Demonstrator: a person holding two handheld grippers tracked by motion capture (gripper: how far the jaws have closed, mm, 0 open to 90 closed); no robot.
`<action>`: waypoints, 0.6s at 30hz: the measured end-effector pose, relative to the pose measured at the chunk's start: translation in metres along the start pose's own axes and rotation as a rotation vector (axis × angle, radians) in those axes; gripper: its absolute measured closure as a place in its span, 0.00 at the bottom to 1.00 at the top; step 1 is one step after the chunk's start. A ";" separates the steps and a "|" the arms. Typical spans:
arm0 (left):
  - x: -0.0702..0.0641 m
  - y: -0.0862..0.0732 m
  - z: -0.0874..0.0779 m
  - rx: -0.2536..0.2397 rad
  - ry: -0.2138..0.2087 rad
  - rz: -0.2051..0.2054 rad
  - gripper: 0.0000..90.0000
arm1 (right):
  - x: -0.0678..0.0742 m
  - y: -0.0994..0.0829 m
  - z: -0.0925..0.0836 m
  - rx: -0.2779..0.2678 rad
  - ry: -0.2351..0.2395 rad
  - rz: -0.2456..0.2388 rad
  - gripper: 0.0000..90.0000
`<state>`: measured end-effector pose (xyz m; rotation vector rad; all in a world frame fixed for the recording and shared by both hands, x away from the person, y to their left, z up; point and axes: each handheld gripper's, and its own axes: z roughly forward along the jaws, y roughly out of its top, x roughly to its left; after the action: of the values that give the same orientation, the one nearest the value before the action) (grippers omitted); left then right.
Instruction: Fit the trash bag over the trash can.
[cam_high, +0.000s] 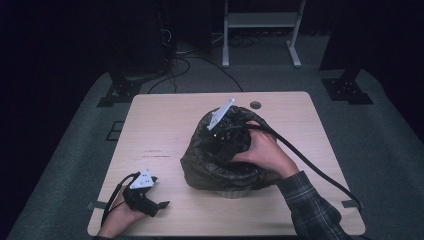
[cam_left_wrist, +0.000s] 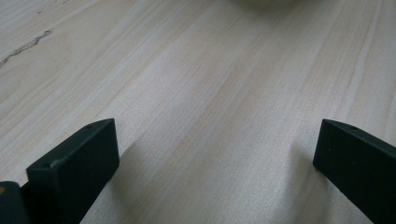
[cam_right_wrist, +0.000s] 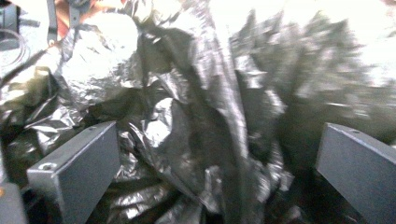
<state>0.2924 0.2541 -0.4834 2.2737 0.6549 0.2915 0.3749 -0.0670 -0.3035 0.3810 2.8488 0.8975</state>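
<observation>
A small bin lined with a crinkled black plastic bag (cam_high: 220, 160) stands in the middle of the wooden table (cam_high: 165, 125). My right gripper (cam_high: 225, 137) reaches down into the bag's mouth, its grey plate sticking up at the far rim. In the right gripper view the jaws stand wide apart, the right gripper (cam_right_wrist: 217, 172) open, with shiny folds of the bag (cam_right_wrist: 196, 116) between and beyond them. My left gripper (cam_high: 159, 205) rests low near the table's front left corner. In the left gripper view the left gripper (cam_left_wrist: 217, 163) is open over bare wood (cam_left_wrist: 201, 84).
A round cable hole (cam_high: 255, 105) sits near the table's far edge. A thick black cable (cam_high: 310, 165) trails from the right gripper across the table to the right. Beyond the table are a white frame's legs (cam_high: 260, 30) and dark stands on grey floor.
</observation>
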 end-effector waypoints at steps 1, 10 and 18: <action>0.000 0.000 0.000 0.000 0.000 0.000 0.00 | -0.001 -0.001 -0.005 -0.009 -0.005 0.003 0.00; 0.000 0.000 0.000 0.000 0.000 0.000 0.00 | -0.004 -0.020 -0.053 -0.086 -0.076 0.038 0.00; 0.000 0.000 0.000 0.000 0.000 0.000 0.00 | -0.012 -0.078 -0.097 -0.187 -0.135 0.131 0.00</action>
<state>0.2924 0.2541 -0.4834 2.2734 0.6552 0.2915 0.3515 -0.1846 -0.2688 0.5868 2.6157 1.1060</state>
